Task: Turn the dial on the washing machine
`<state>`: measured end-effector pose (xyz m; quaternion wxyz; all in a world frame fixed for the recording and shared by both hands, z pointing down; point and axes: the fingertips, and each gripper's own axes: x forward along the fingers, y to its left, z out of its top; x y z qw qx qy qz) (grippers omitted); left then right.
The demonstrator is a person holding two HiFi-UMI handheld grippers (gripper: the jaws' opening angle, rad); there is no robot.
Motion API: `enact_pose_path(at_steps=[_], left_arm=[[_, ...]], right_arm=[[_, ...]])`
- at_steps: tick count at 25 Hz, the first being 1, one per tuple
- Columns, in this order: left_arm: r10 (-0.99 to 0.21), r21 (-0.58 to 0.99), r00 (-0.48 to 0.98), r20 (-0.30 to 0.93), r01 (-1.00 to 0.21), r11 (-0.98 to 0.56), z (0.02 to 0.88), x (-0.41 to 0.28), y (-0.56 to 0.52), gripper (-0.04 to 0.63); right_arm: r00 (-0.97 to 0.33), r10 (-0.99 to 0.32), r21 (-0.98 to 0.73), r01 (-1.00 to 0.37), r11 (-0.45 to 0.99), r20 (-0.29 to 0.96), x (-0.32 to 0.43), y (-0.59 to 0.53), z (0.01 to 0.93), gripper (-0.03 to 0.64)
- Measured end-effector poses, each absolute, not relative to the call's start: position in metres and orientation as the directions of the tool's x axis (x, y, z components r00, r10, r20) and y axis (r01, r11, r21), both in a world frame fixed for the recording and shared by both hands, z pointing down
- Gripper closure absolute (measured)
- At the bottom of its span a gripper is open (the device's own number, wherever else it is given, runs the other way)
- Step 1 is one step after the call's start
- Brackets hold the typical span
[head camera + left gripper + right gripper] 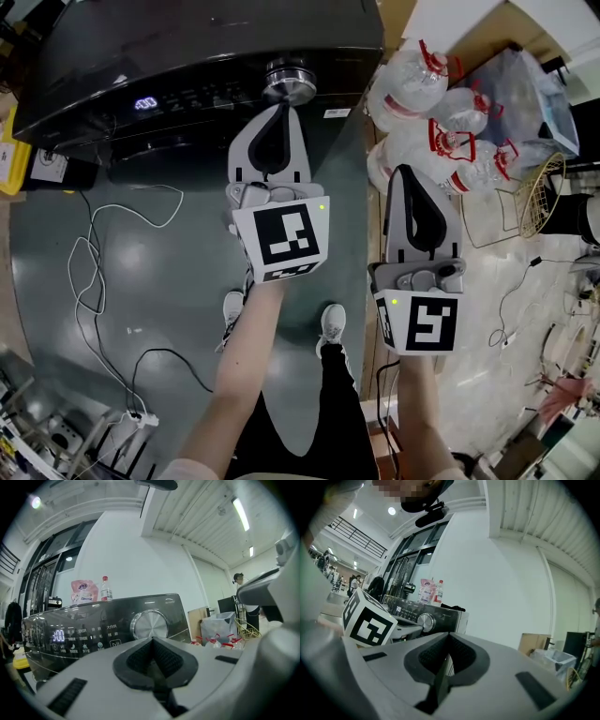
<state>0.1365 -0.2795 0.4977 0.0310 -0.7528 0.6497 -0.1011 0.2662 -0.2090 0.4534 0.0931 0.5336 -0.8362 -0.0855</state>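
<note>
A black washing machine [169, 47] fills the top of the head view, its lit control panel [145, 103] facing me. The round silver dial [290, 81] sits at the panel's right end; it also shows in the left gripper view as the dial [150, 625] and small in the right gripper view as the dial [425, 620]. My left gripper [281, 108] is shut and empty, its tip just below the dial, a small gap apart. My right gripper [404, 171] is shut and empty, lower and to the right, away from the machine.
Several large clear water bottles with red caps [441, 122] lie on the floor right of the machine, beside a wire basket [536, 192]. White cables [94, 262] trail over the grey floor at left. A detergent bag and a bottle [91, 590] stand on the machine's top.
</note>
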Motion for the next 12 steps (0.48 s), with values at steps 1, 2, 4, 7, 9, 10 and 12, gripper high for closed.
enact_pose_path(at_steps=[1,2,4,7,9,10,12], left_arm=[[-0.984,-0.179,0.135,0.113,-0.972,-0.154,0.4977,0.1368,-0.2796,0.597],[-0.984,-0.178,0.136,0.113,-0.972,-0.154,0.4977,0.1373,-0.2799,0.597],[-0.984,-0.171,0.138,0.111,-0.973,-0.155,0.4979,0.1383,-0.2807,0.597],[-0.984,-0.159,0.139,0.110,-0.975,-0.155,0.4986,0.1384,-0.2803,0.598],[-0.984,-0.155,0.142,0.112,-0.975,-0.158,0.4986,0.1392,-0.2804,0.598],[-0.983,-0.154,0.145,0.113,-0.975,-0.162,0.4986,0.1397,-0.2804,0.597],[-0.981,-0.156,0.153,0.116,-0.973,-0.170,0.4986,0.1404,-0.2806,0.598]], right_arm=[[-0.412,-0.909,0.248,-0.875,0.415,0.065,0.2668,-0.2093,0.4523,0.614],[-0.411,-0.909,0.255,-0.874,0.413,0.064,0.2674,-0.2096,0.4511,0.614],[-0.411,-0.910,0.268,-0.871,0.411,0.061,0.2681,-0.2096,0.4485,0.614],[-0.414,-0.908,0.283,-0.866,0.413,0.058,0.2684,-0.2085,0.4459,0.614],[-0.415,-0.908,0.283,-0.865,0.415,0.063,0.2704,-0.2086,0.4467,0.614],[-0.415,-0.908,0.279,-0.866,0.416,0.068,0.2718,-0.2088,0.4482,0.614],[-0.412,-0.908,0.268,-0.869,0.416,0.075,0.2742,-0.2093,0.4513,0.614]])
